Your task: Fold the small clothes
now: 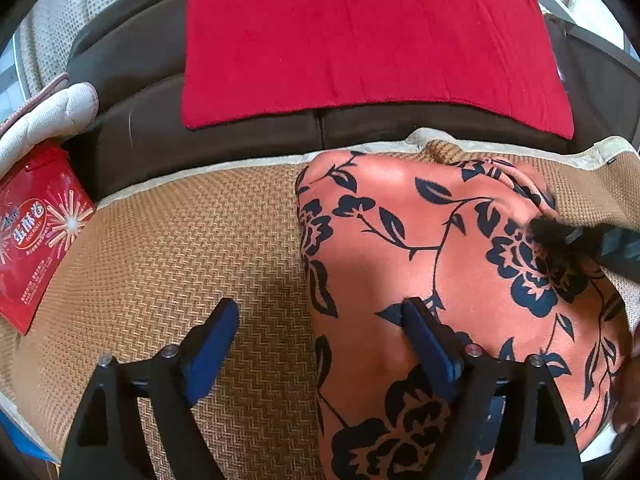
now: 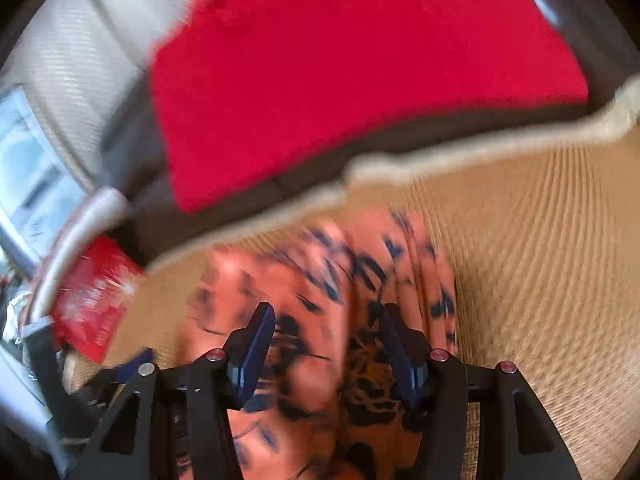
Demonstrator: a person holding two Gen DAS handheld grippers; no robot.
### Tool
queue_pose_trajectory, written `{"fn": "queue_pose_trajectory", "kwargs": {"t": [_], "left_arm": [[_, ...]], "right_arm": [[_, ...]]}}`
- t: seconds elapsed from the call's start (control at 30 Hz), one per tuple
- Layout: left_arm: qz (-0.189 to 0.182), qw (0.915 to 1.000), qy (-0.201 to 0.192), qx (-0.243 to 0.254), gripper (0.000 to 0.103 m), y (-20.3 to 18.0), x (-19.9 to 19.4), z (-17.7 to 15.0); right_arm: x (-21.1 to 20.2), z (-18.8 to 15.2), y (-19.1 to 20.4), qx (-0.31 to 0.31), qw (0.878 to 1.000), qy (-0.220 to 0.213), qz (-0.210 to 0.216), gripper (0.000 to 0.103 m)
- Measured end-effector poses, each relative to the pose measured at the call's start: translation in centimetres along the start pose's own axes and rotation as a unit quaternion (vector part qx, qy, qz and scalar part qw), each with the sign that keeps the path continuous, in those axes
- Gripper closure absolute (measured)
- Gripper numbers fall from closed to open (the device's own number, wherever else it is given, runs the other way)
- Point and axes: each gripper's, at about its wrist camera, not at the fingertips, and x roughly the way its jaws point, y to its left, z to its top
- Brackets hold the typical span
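Observation:
A salmon garment with a dark blue flower print [image 1: 440, 264] lies on a woven tan mat [image 1: 180, 248]. My left gripper [image 1: 320, 320] hangs low over the garment's left edge. Its jaws stand wide open, with one finger over the bare mat and the other finger [image 1: 424, 332] over the cloth. The right gripper [image 1: 576, 240] comes in blurred from the right, over the garment's far right part. The right wrist view is smeared. There my right gripper [image 2: 328, 324] has its jaws apart above the garment [image 2: 320, 280], whose cloth is rumpled into folds. I see no pad pressing on cloth.
A red cloth [image 1: 360, 40] is draped over the dark brown sofa back [image 1: 140, 120] behind the mat. A red printed box [image 1: 36, 232] and a cream quilted pad [image 1: 52, 116] lie at the left. The mat's cream border [image 1: 240, 160] runs along the far edge.

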Motion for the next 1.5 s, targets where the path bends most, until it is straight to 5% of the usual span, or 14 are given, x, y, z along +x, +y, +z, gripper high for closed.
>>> {"fn": "queue_pose_trajectory", "kwargs": {"t": [0.2,0.37,0.5,0.7,0.83,1.13,1.27,1.5], "left_arm": [[-0.026,0.9985,0.026,-0.039,0.012,1.3,0.7,0.3],[-0.021,0.9988,-0.02,-0.038,0.012,2.2,-2.5,0.2],[-0.03,0.9984,-0.035,-0.031,0.012,2.7,-4.5,-1.1],[0.007,0.9989,0.036,0.029,0.012,0.1,-2.6,-4.8],[0.032,0.9986,-0.001,0.042,0.012,-0.3,-5.0,-4.6],[0.081,0.9916,-0.096,0.029,0.011,-0.5,-16.9,-4.4],[0.122,0.9835,-0.132,0.019,0.008,-0.6,-22.0,-4.1],[0.142,0.9703,-0.195,-0.012,0.007,0.3,-30.5,-3.9]], "right_arm": [[0.0,-0.5,0.2,-0.001,1.0,0.004,-0.008,0.045],[-5.7,-2.1,1.3,-0.052,0.996,-0.065,-0.012,0.044],[-9.3,-4.1,1.5,-0.048,0.994,-0.088,0.039,0.044],[-7.4,-8.1,2.1,-0.053,0.998,0.001,0.018,0.045],[-6.9,-8.1,1.8,-0.028,0.999,0.022,0.014,0.048],[-18.3,-7.8,3.5,-0.055,0.997,-0.061,-0.012,0.044],[-22.8,-7.6,5.3,-0.079,0.992,-0.091,-0.034,0.041],[-29.7,-8.5,7.6,-0.108,0.985,-0.132,-0.023,0.034]]}}
